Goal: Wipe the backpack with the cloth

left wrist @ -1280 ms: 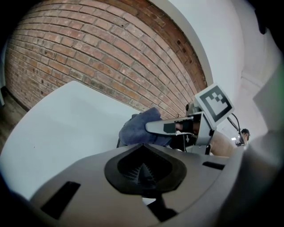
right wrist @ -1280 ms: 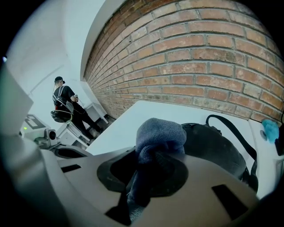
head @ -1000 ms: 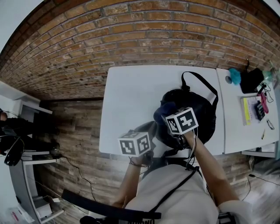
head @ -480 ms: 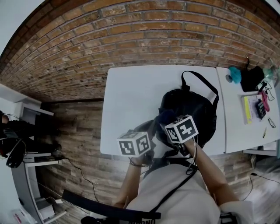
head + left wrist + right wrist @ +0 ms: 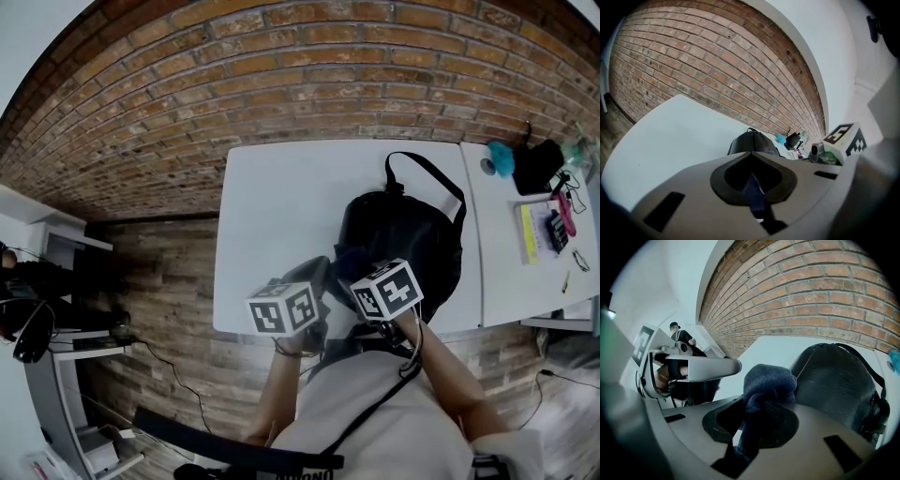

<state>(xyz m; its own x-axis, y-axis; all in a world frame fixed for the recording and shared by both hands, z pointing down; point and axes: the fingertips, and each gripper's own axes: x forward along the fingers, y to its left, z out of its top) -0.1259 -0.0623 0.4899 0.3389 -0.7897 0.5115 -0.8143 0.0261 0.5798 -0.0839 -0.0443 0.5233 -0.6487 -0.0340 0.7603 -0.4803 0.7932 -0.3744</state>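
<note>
White table (image 5: 281, 206) stands in front of a brick wall (image 5: 281, 66), with wood floor at the left. Left gripper (image 5: 753, 185) hangs over the table's near edge, off the backpack; jaws pressed together, and I see nothing between them but a thin dark blue edge that looks like its own pads. Just right of it, the dark blue cloth (image 5: 768, 380) is bunched in a wad and pinched tight in the right gripper (image 5: 761, 413), with a tail hanging down through the jaws. The wad sits at the backpack's near left side; I cannot tell if it touches. Black backpack (image 5: 412, 234) lies flat on the right half of the table, with its strap loop (image 5: 427, 173) toward the wall. Farther right, a second table (image 5: 502, 244) holds a teal item (image 5: 502, 161) and a black pouch (image 5: 539, 169).
</note>
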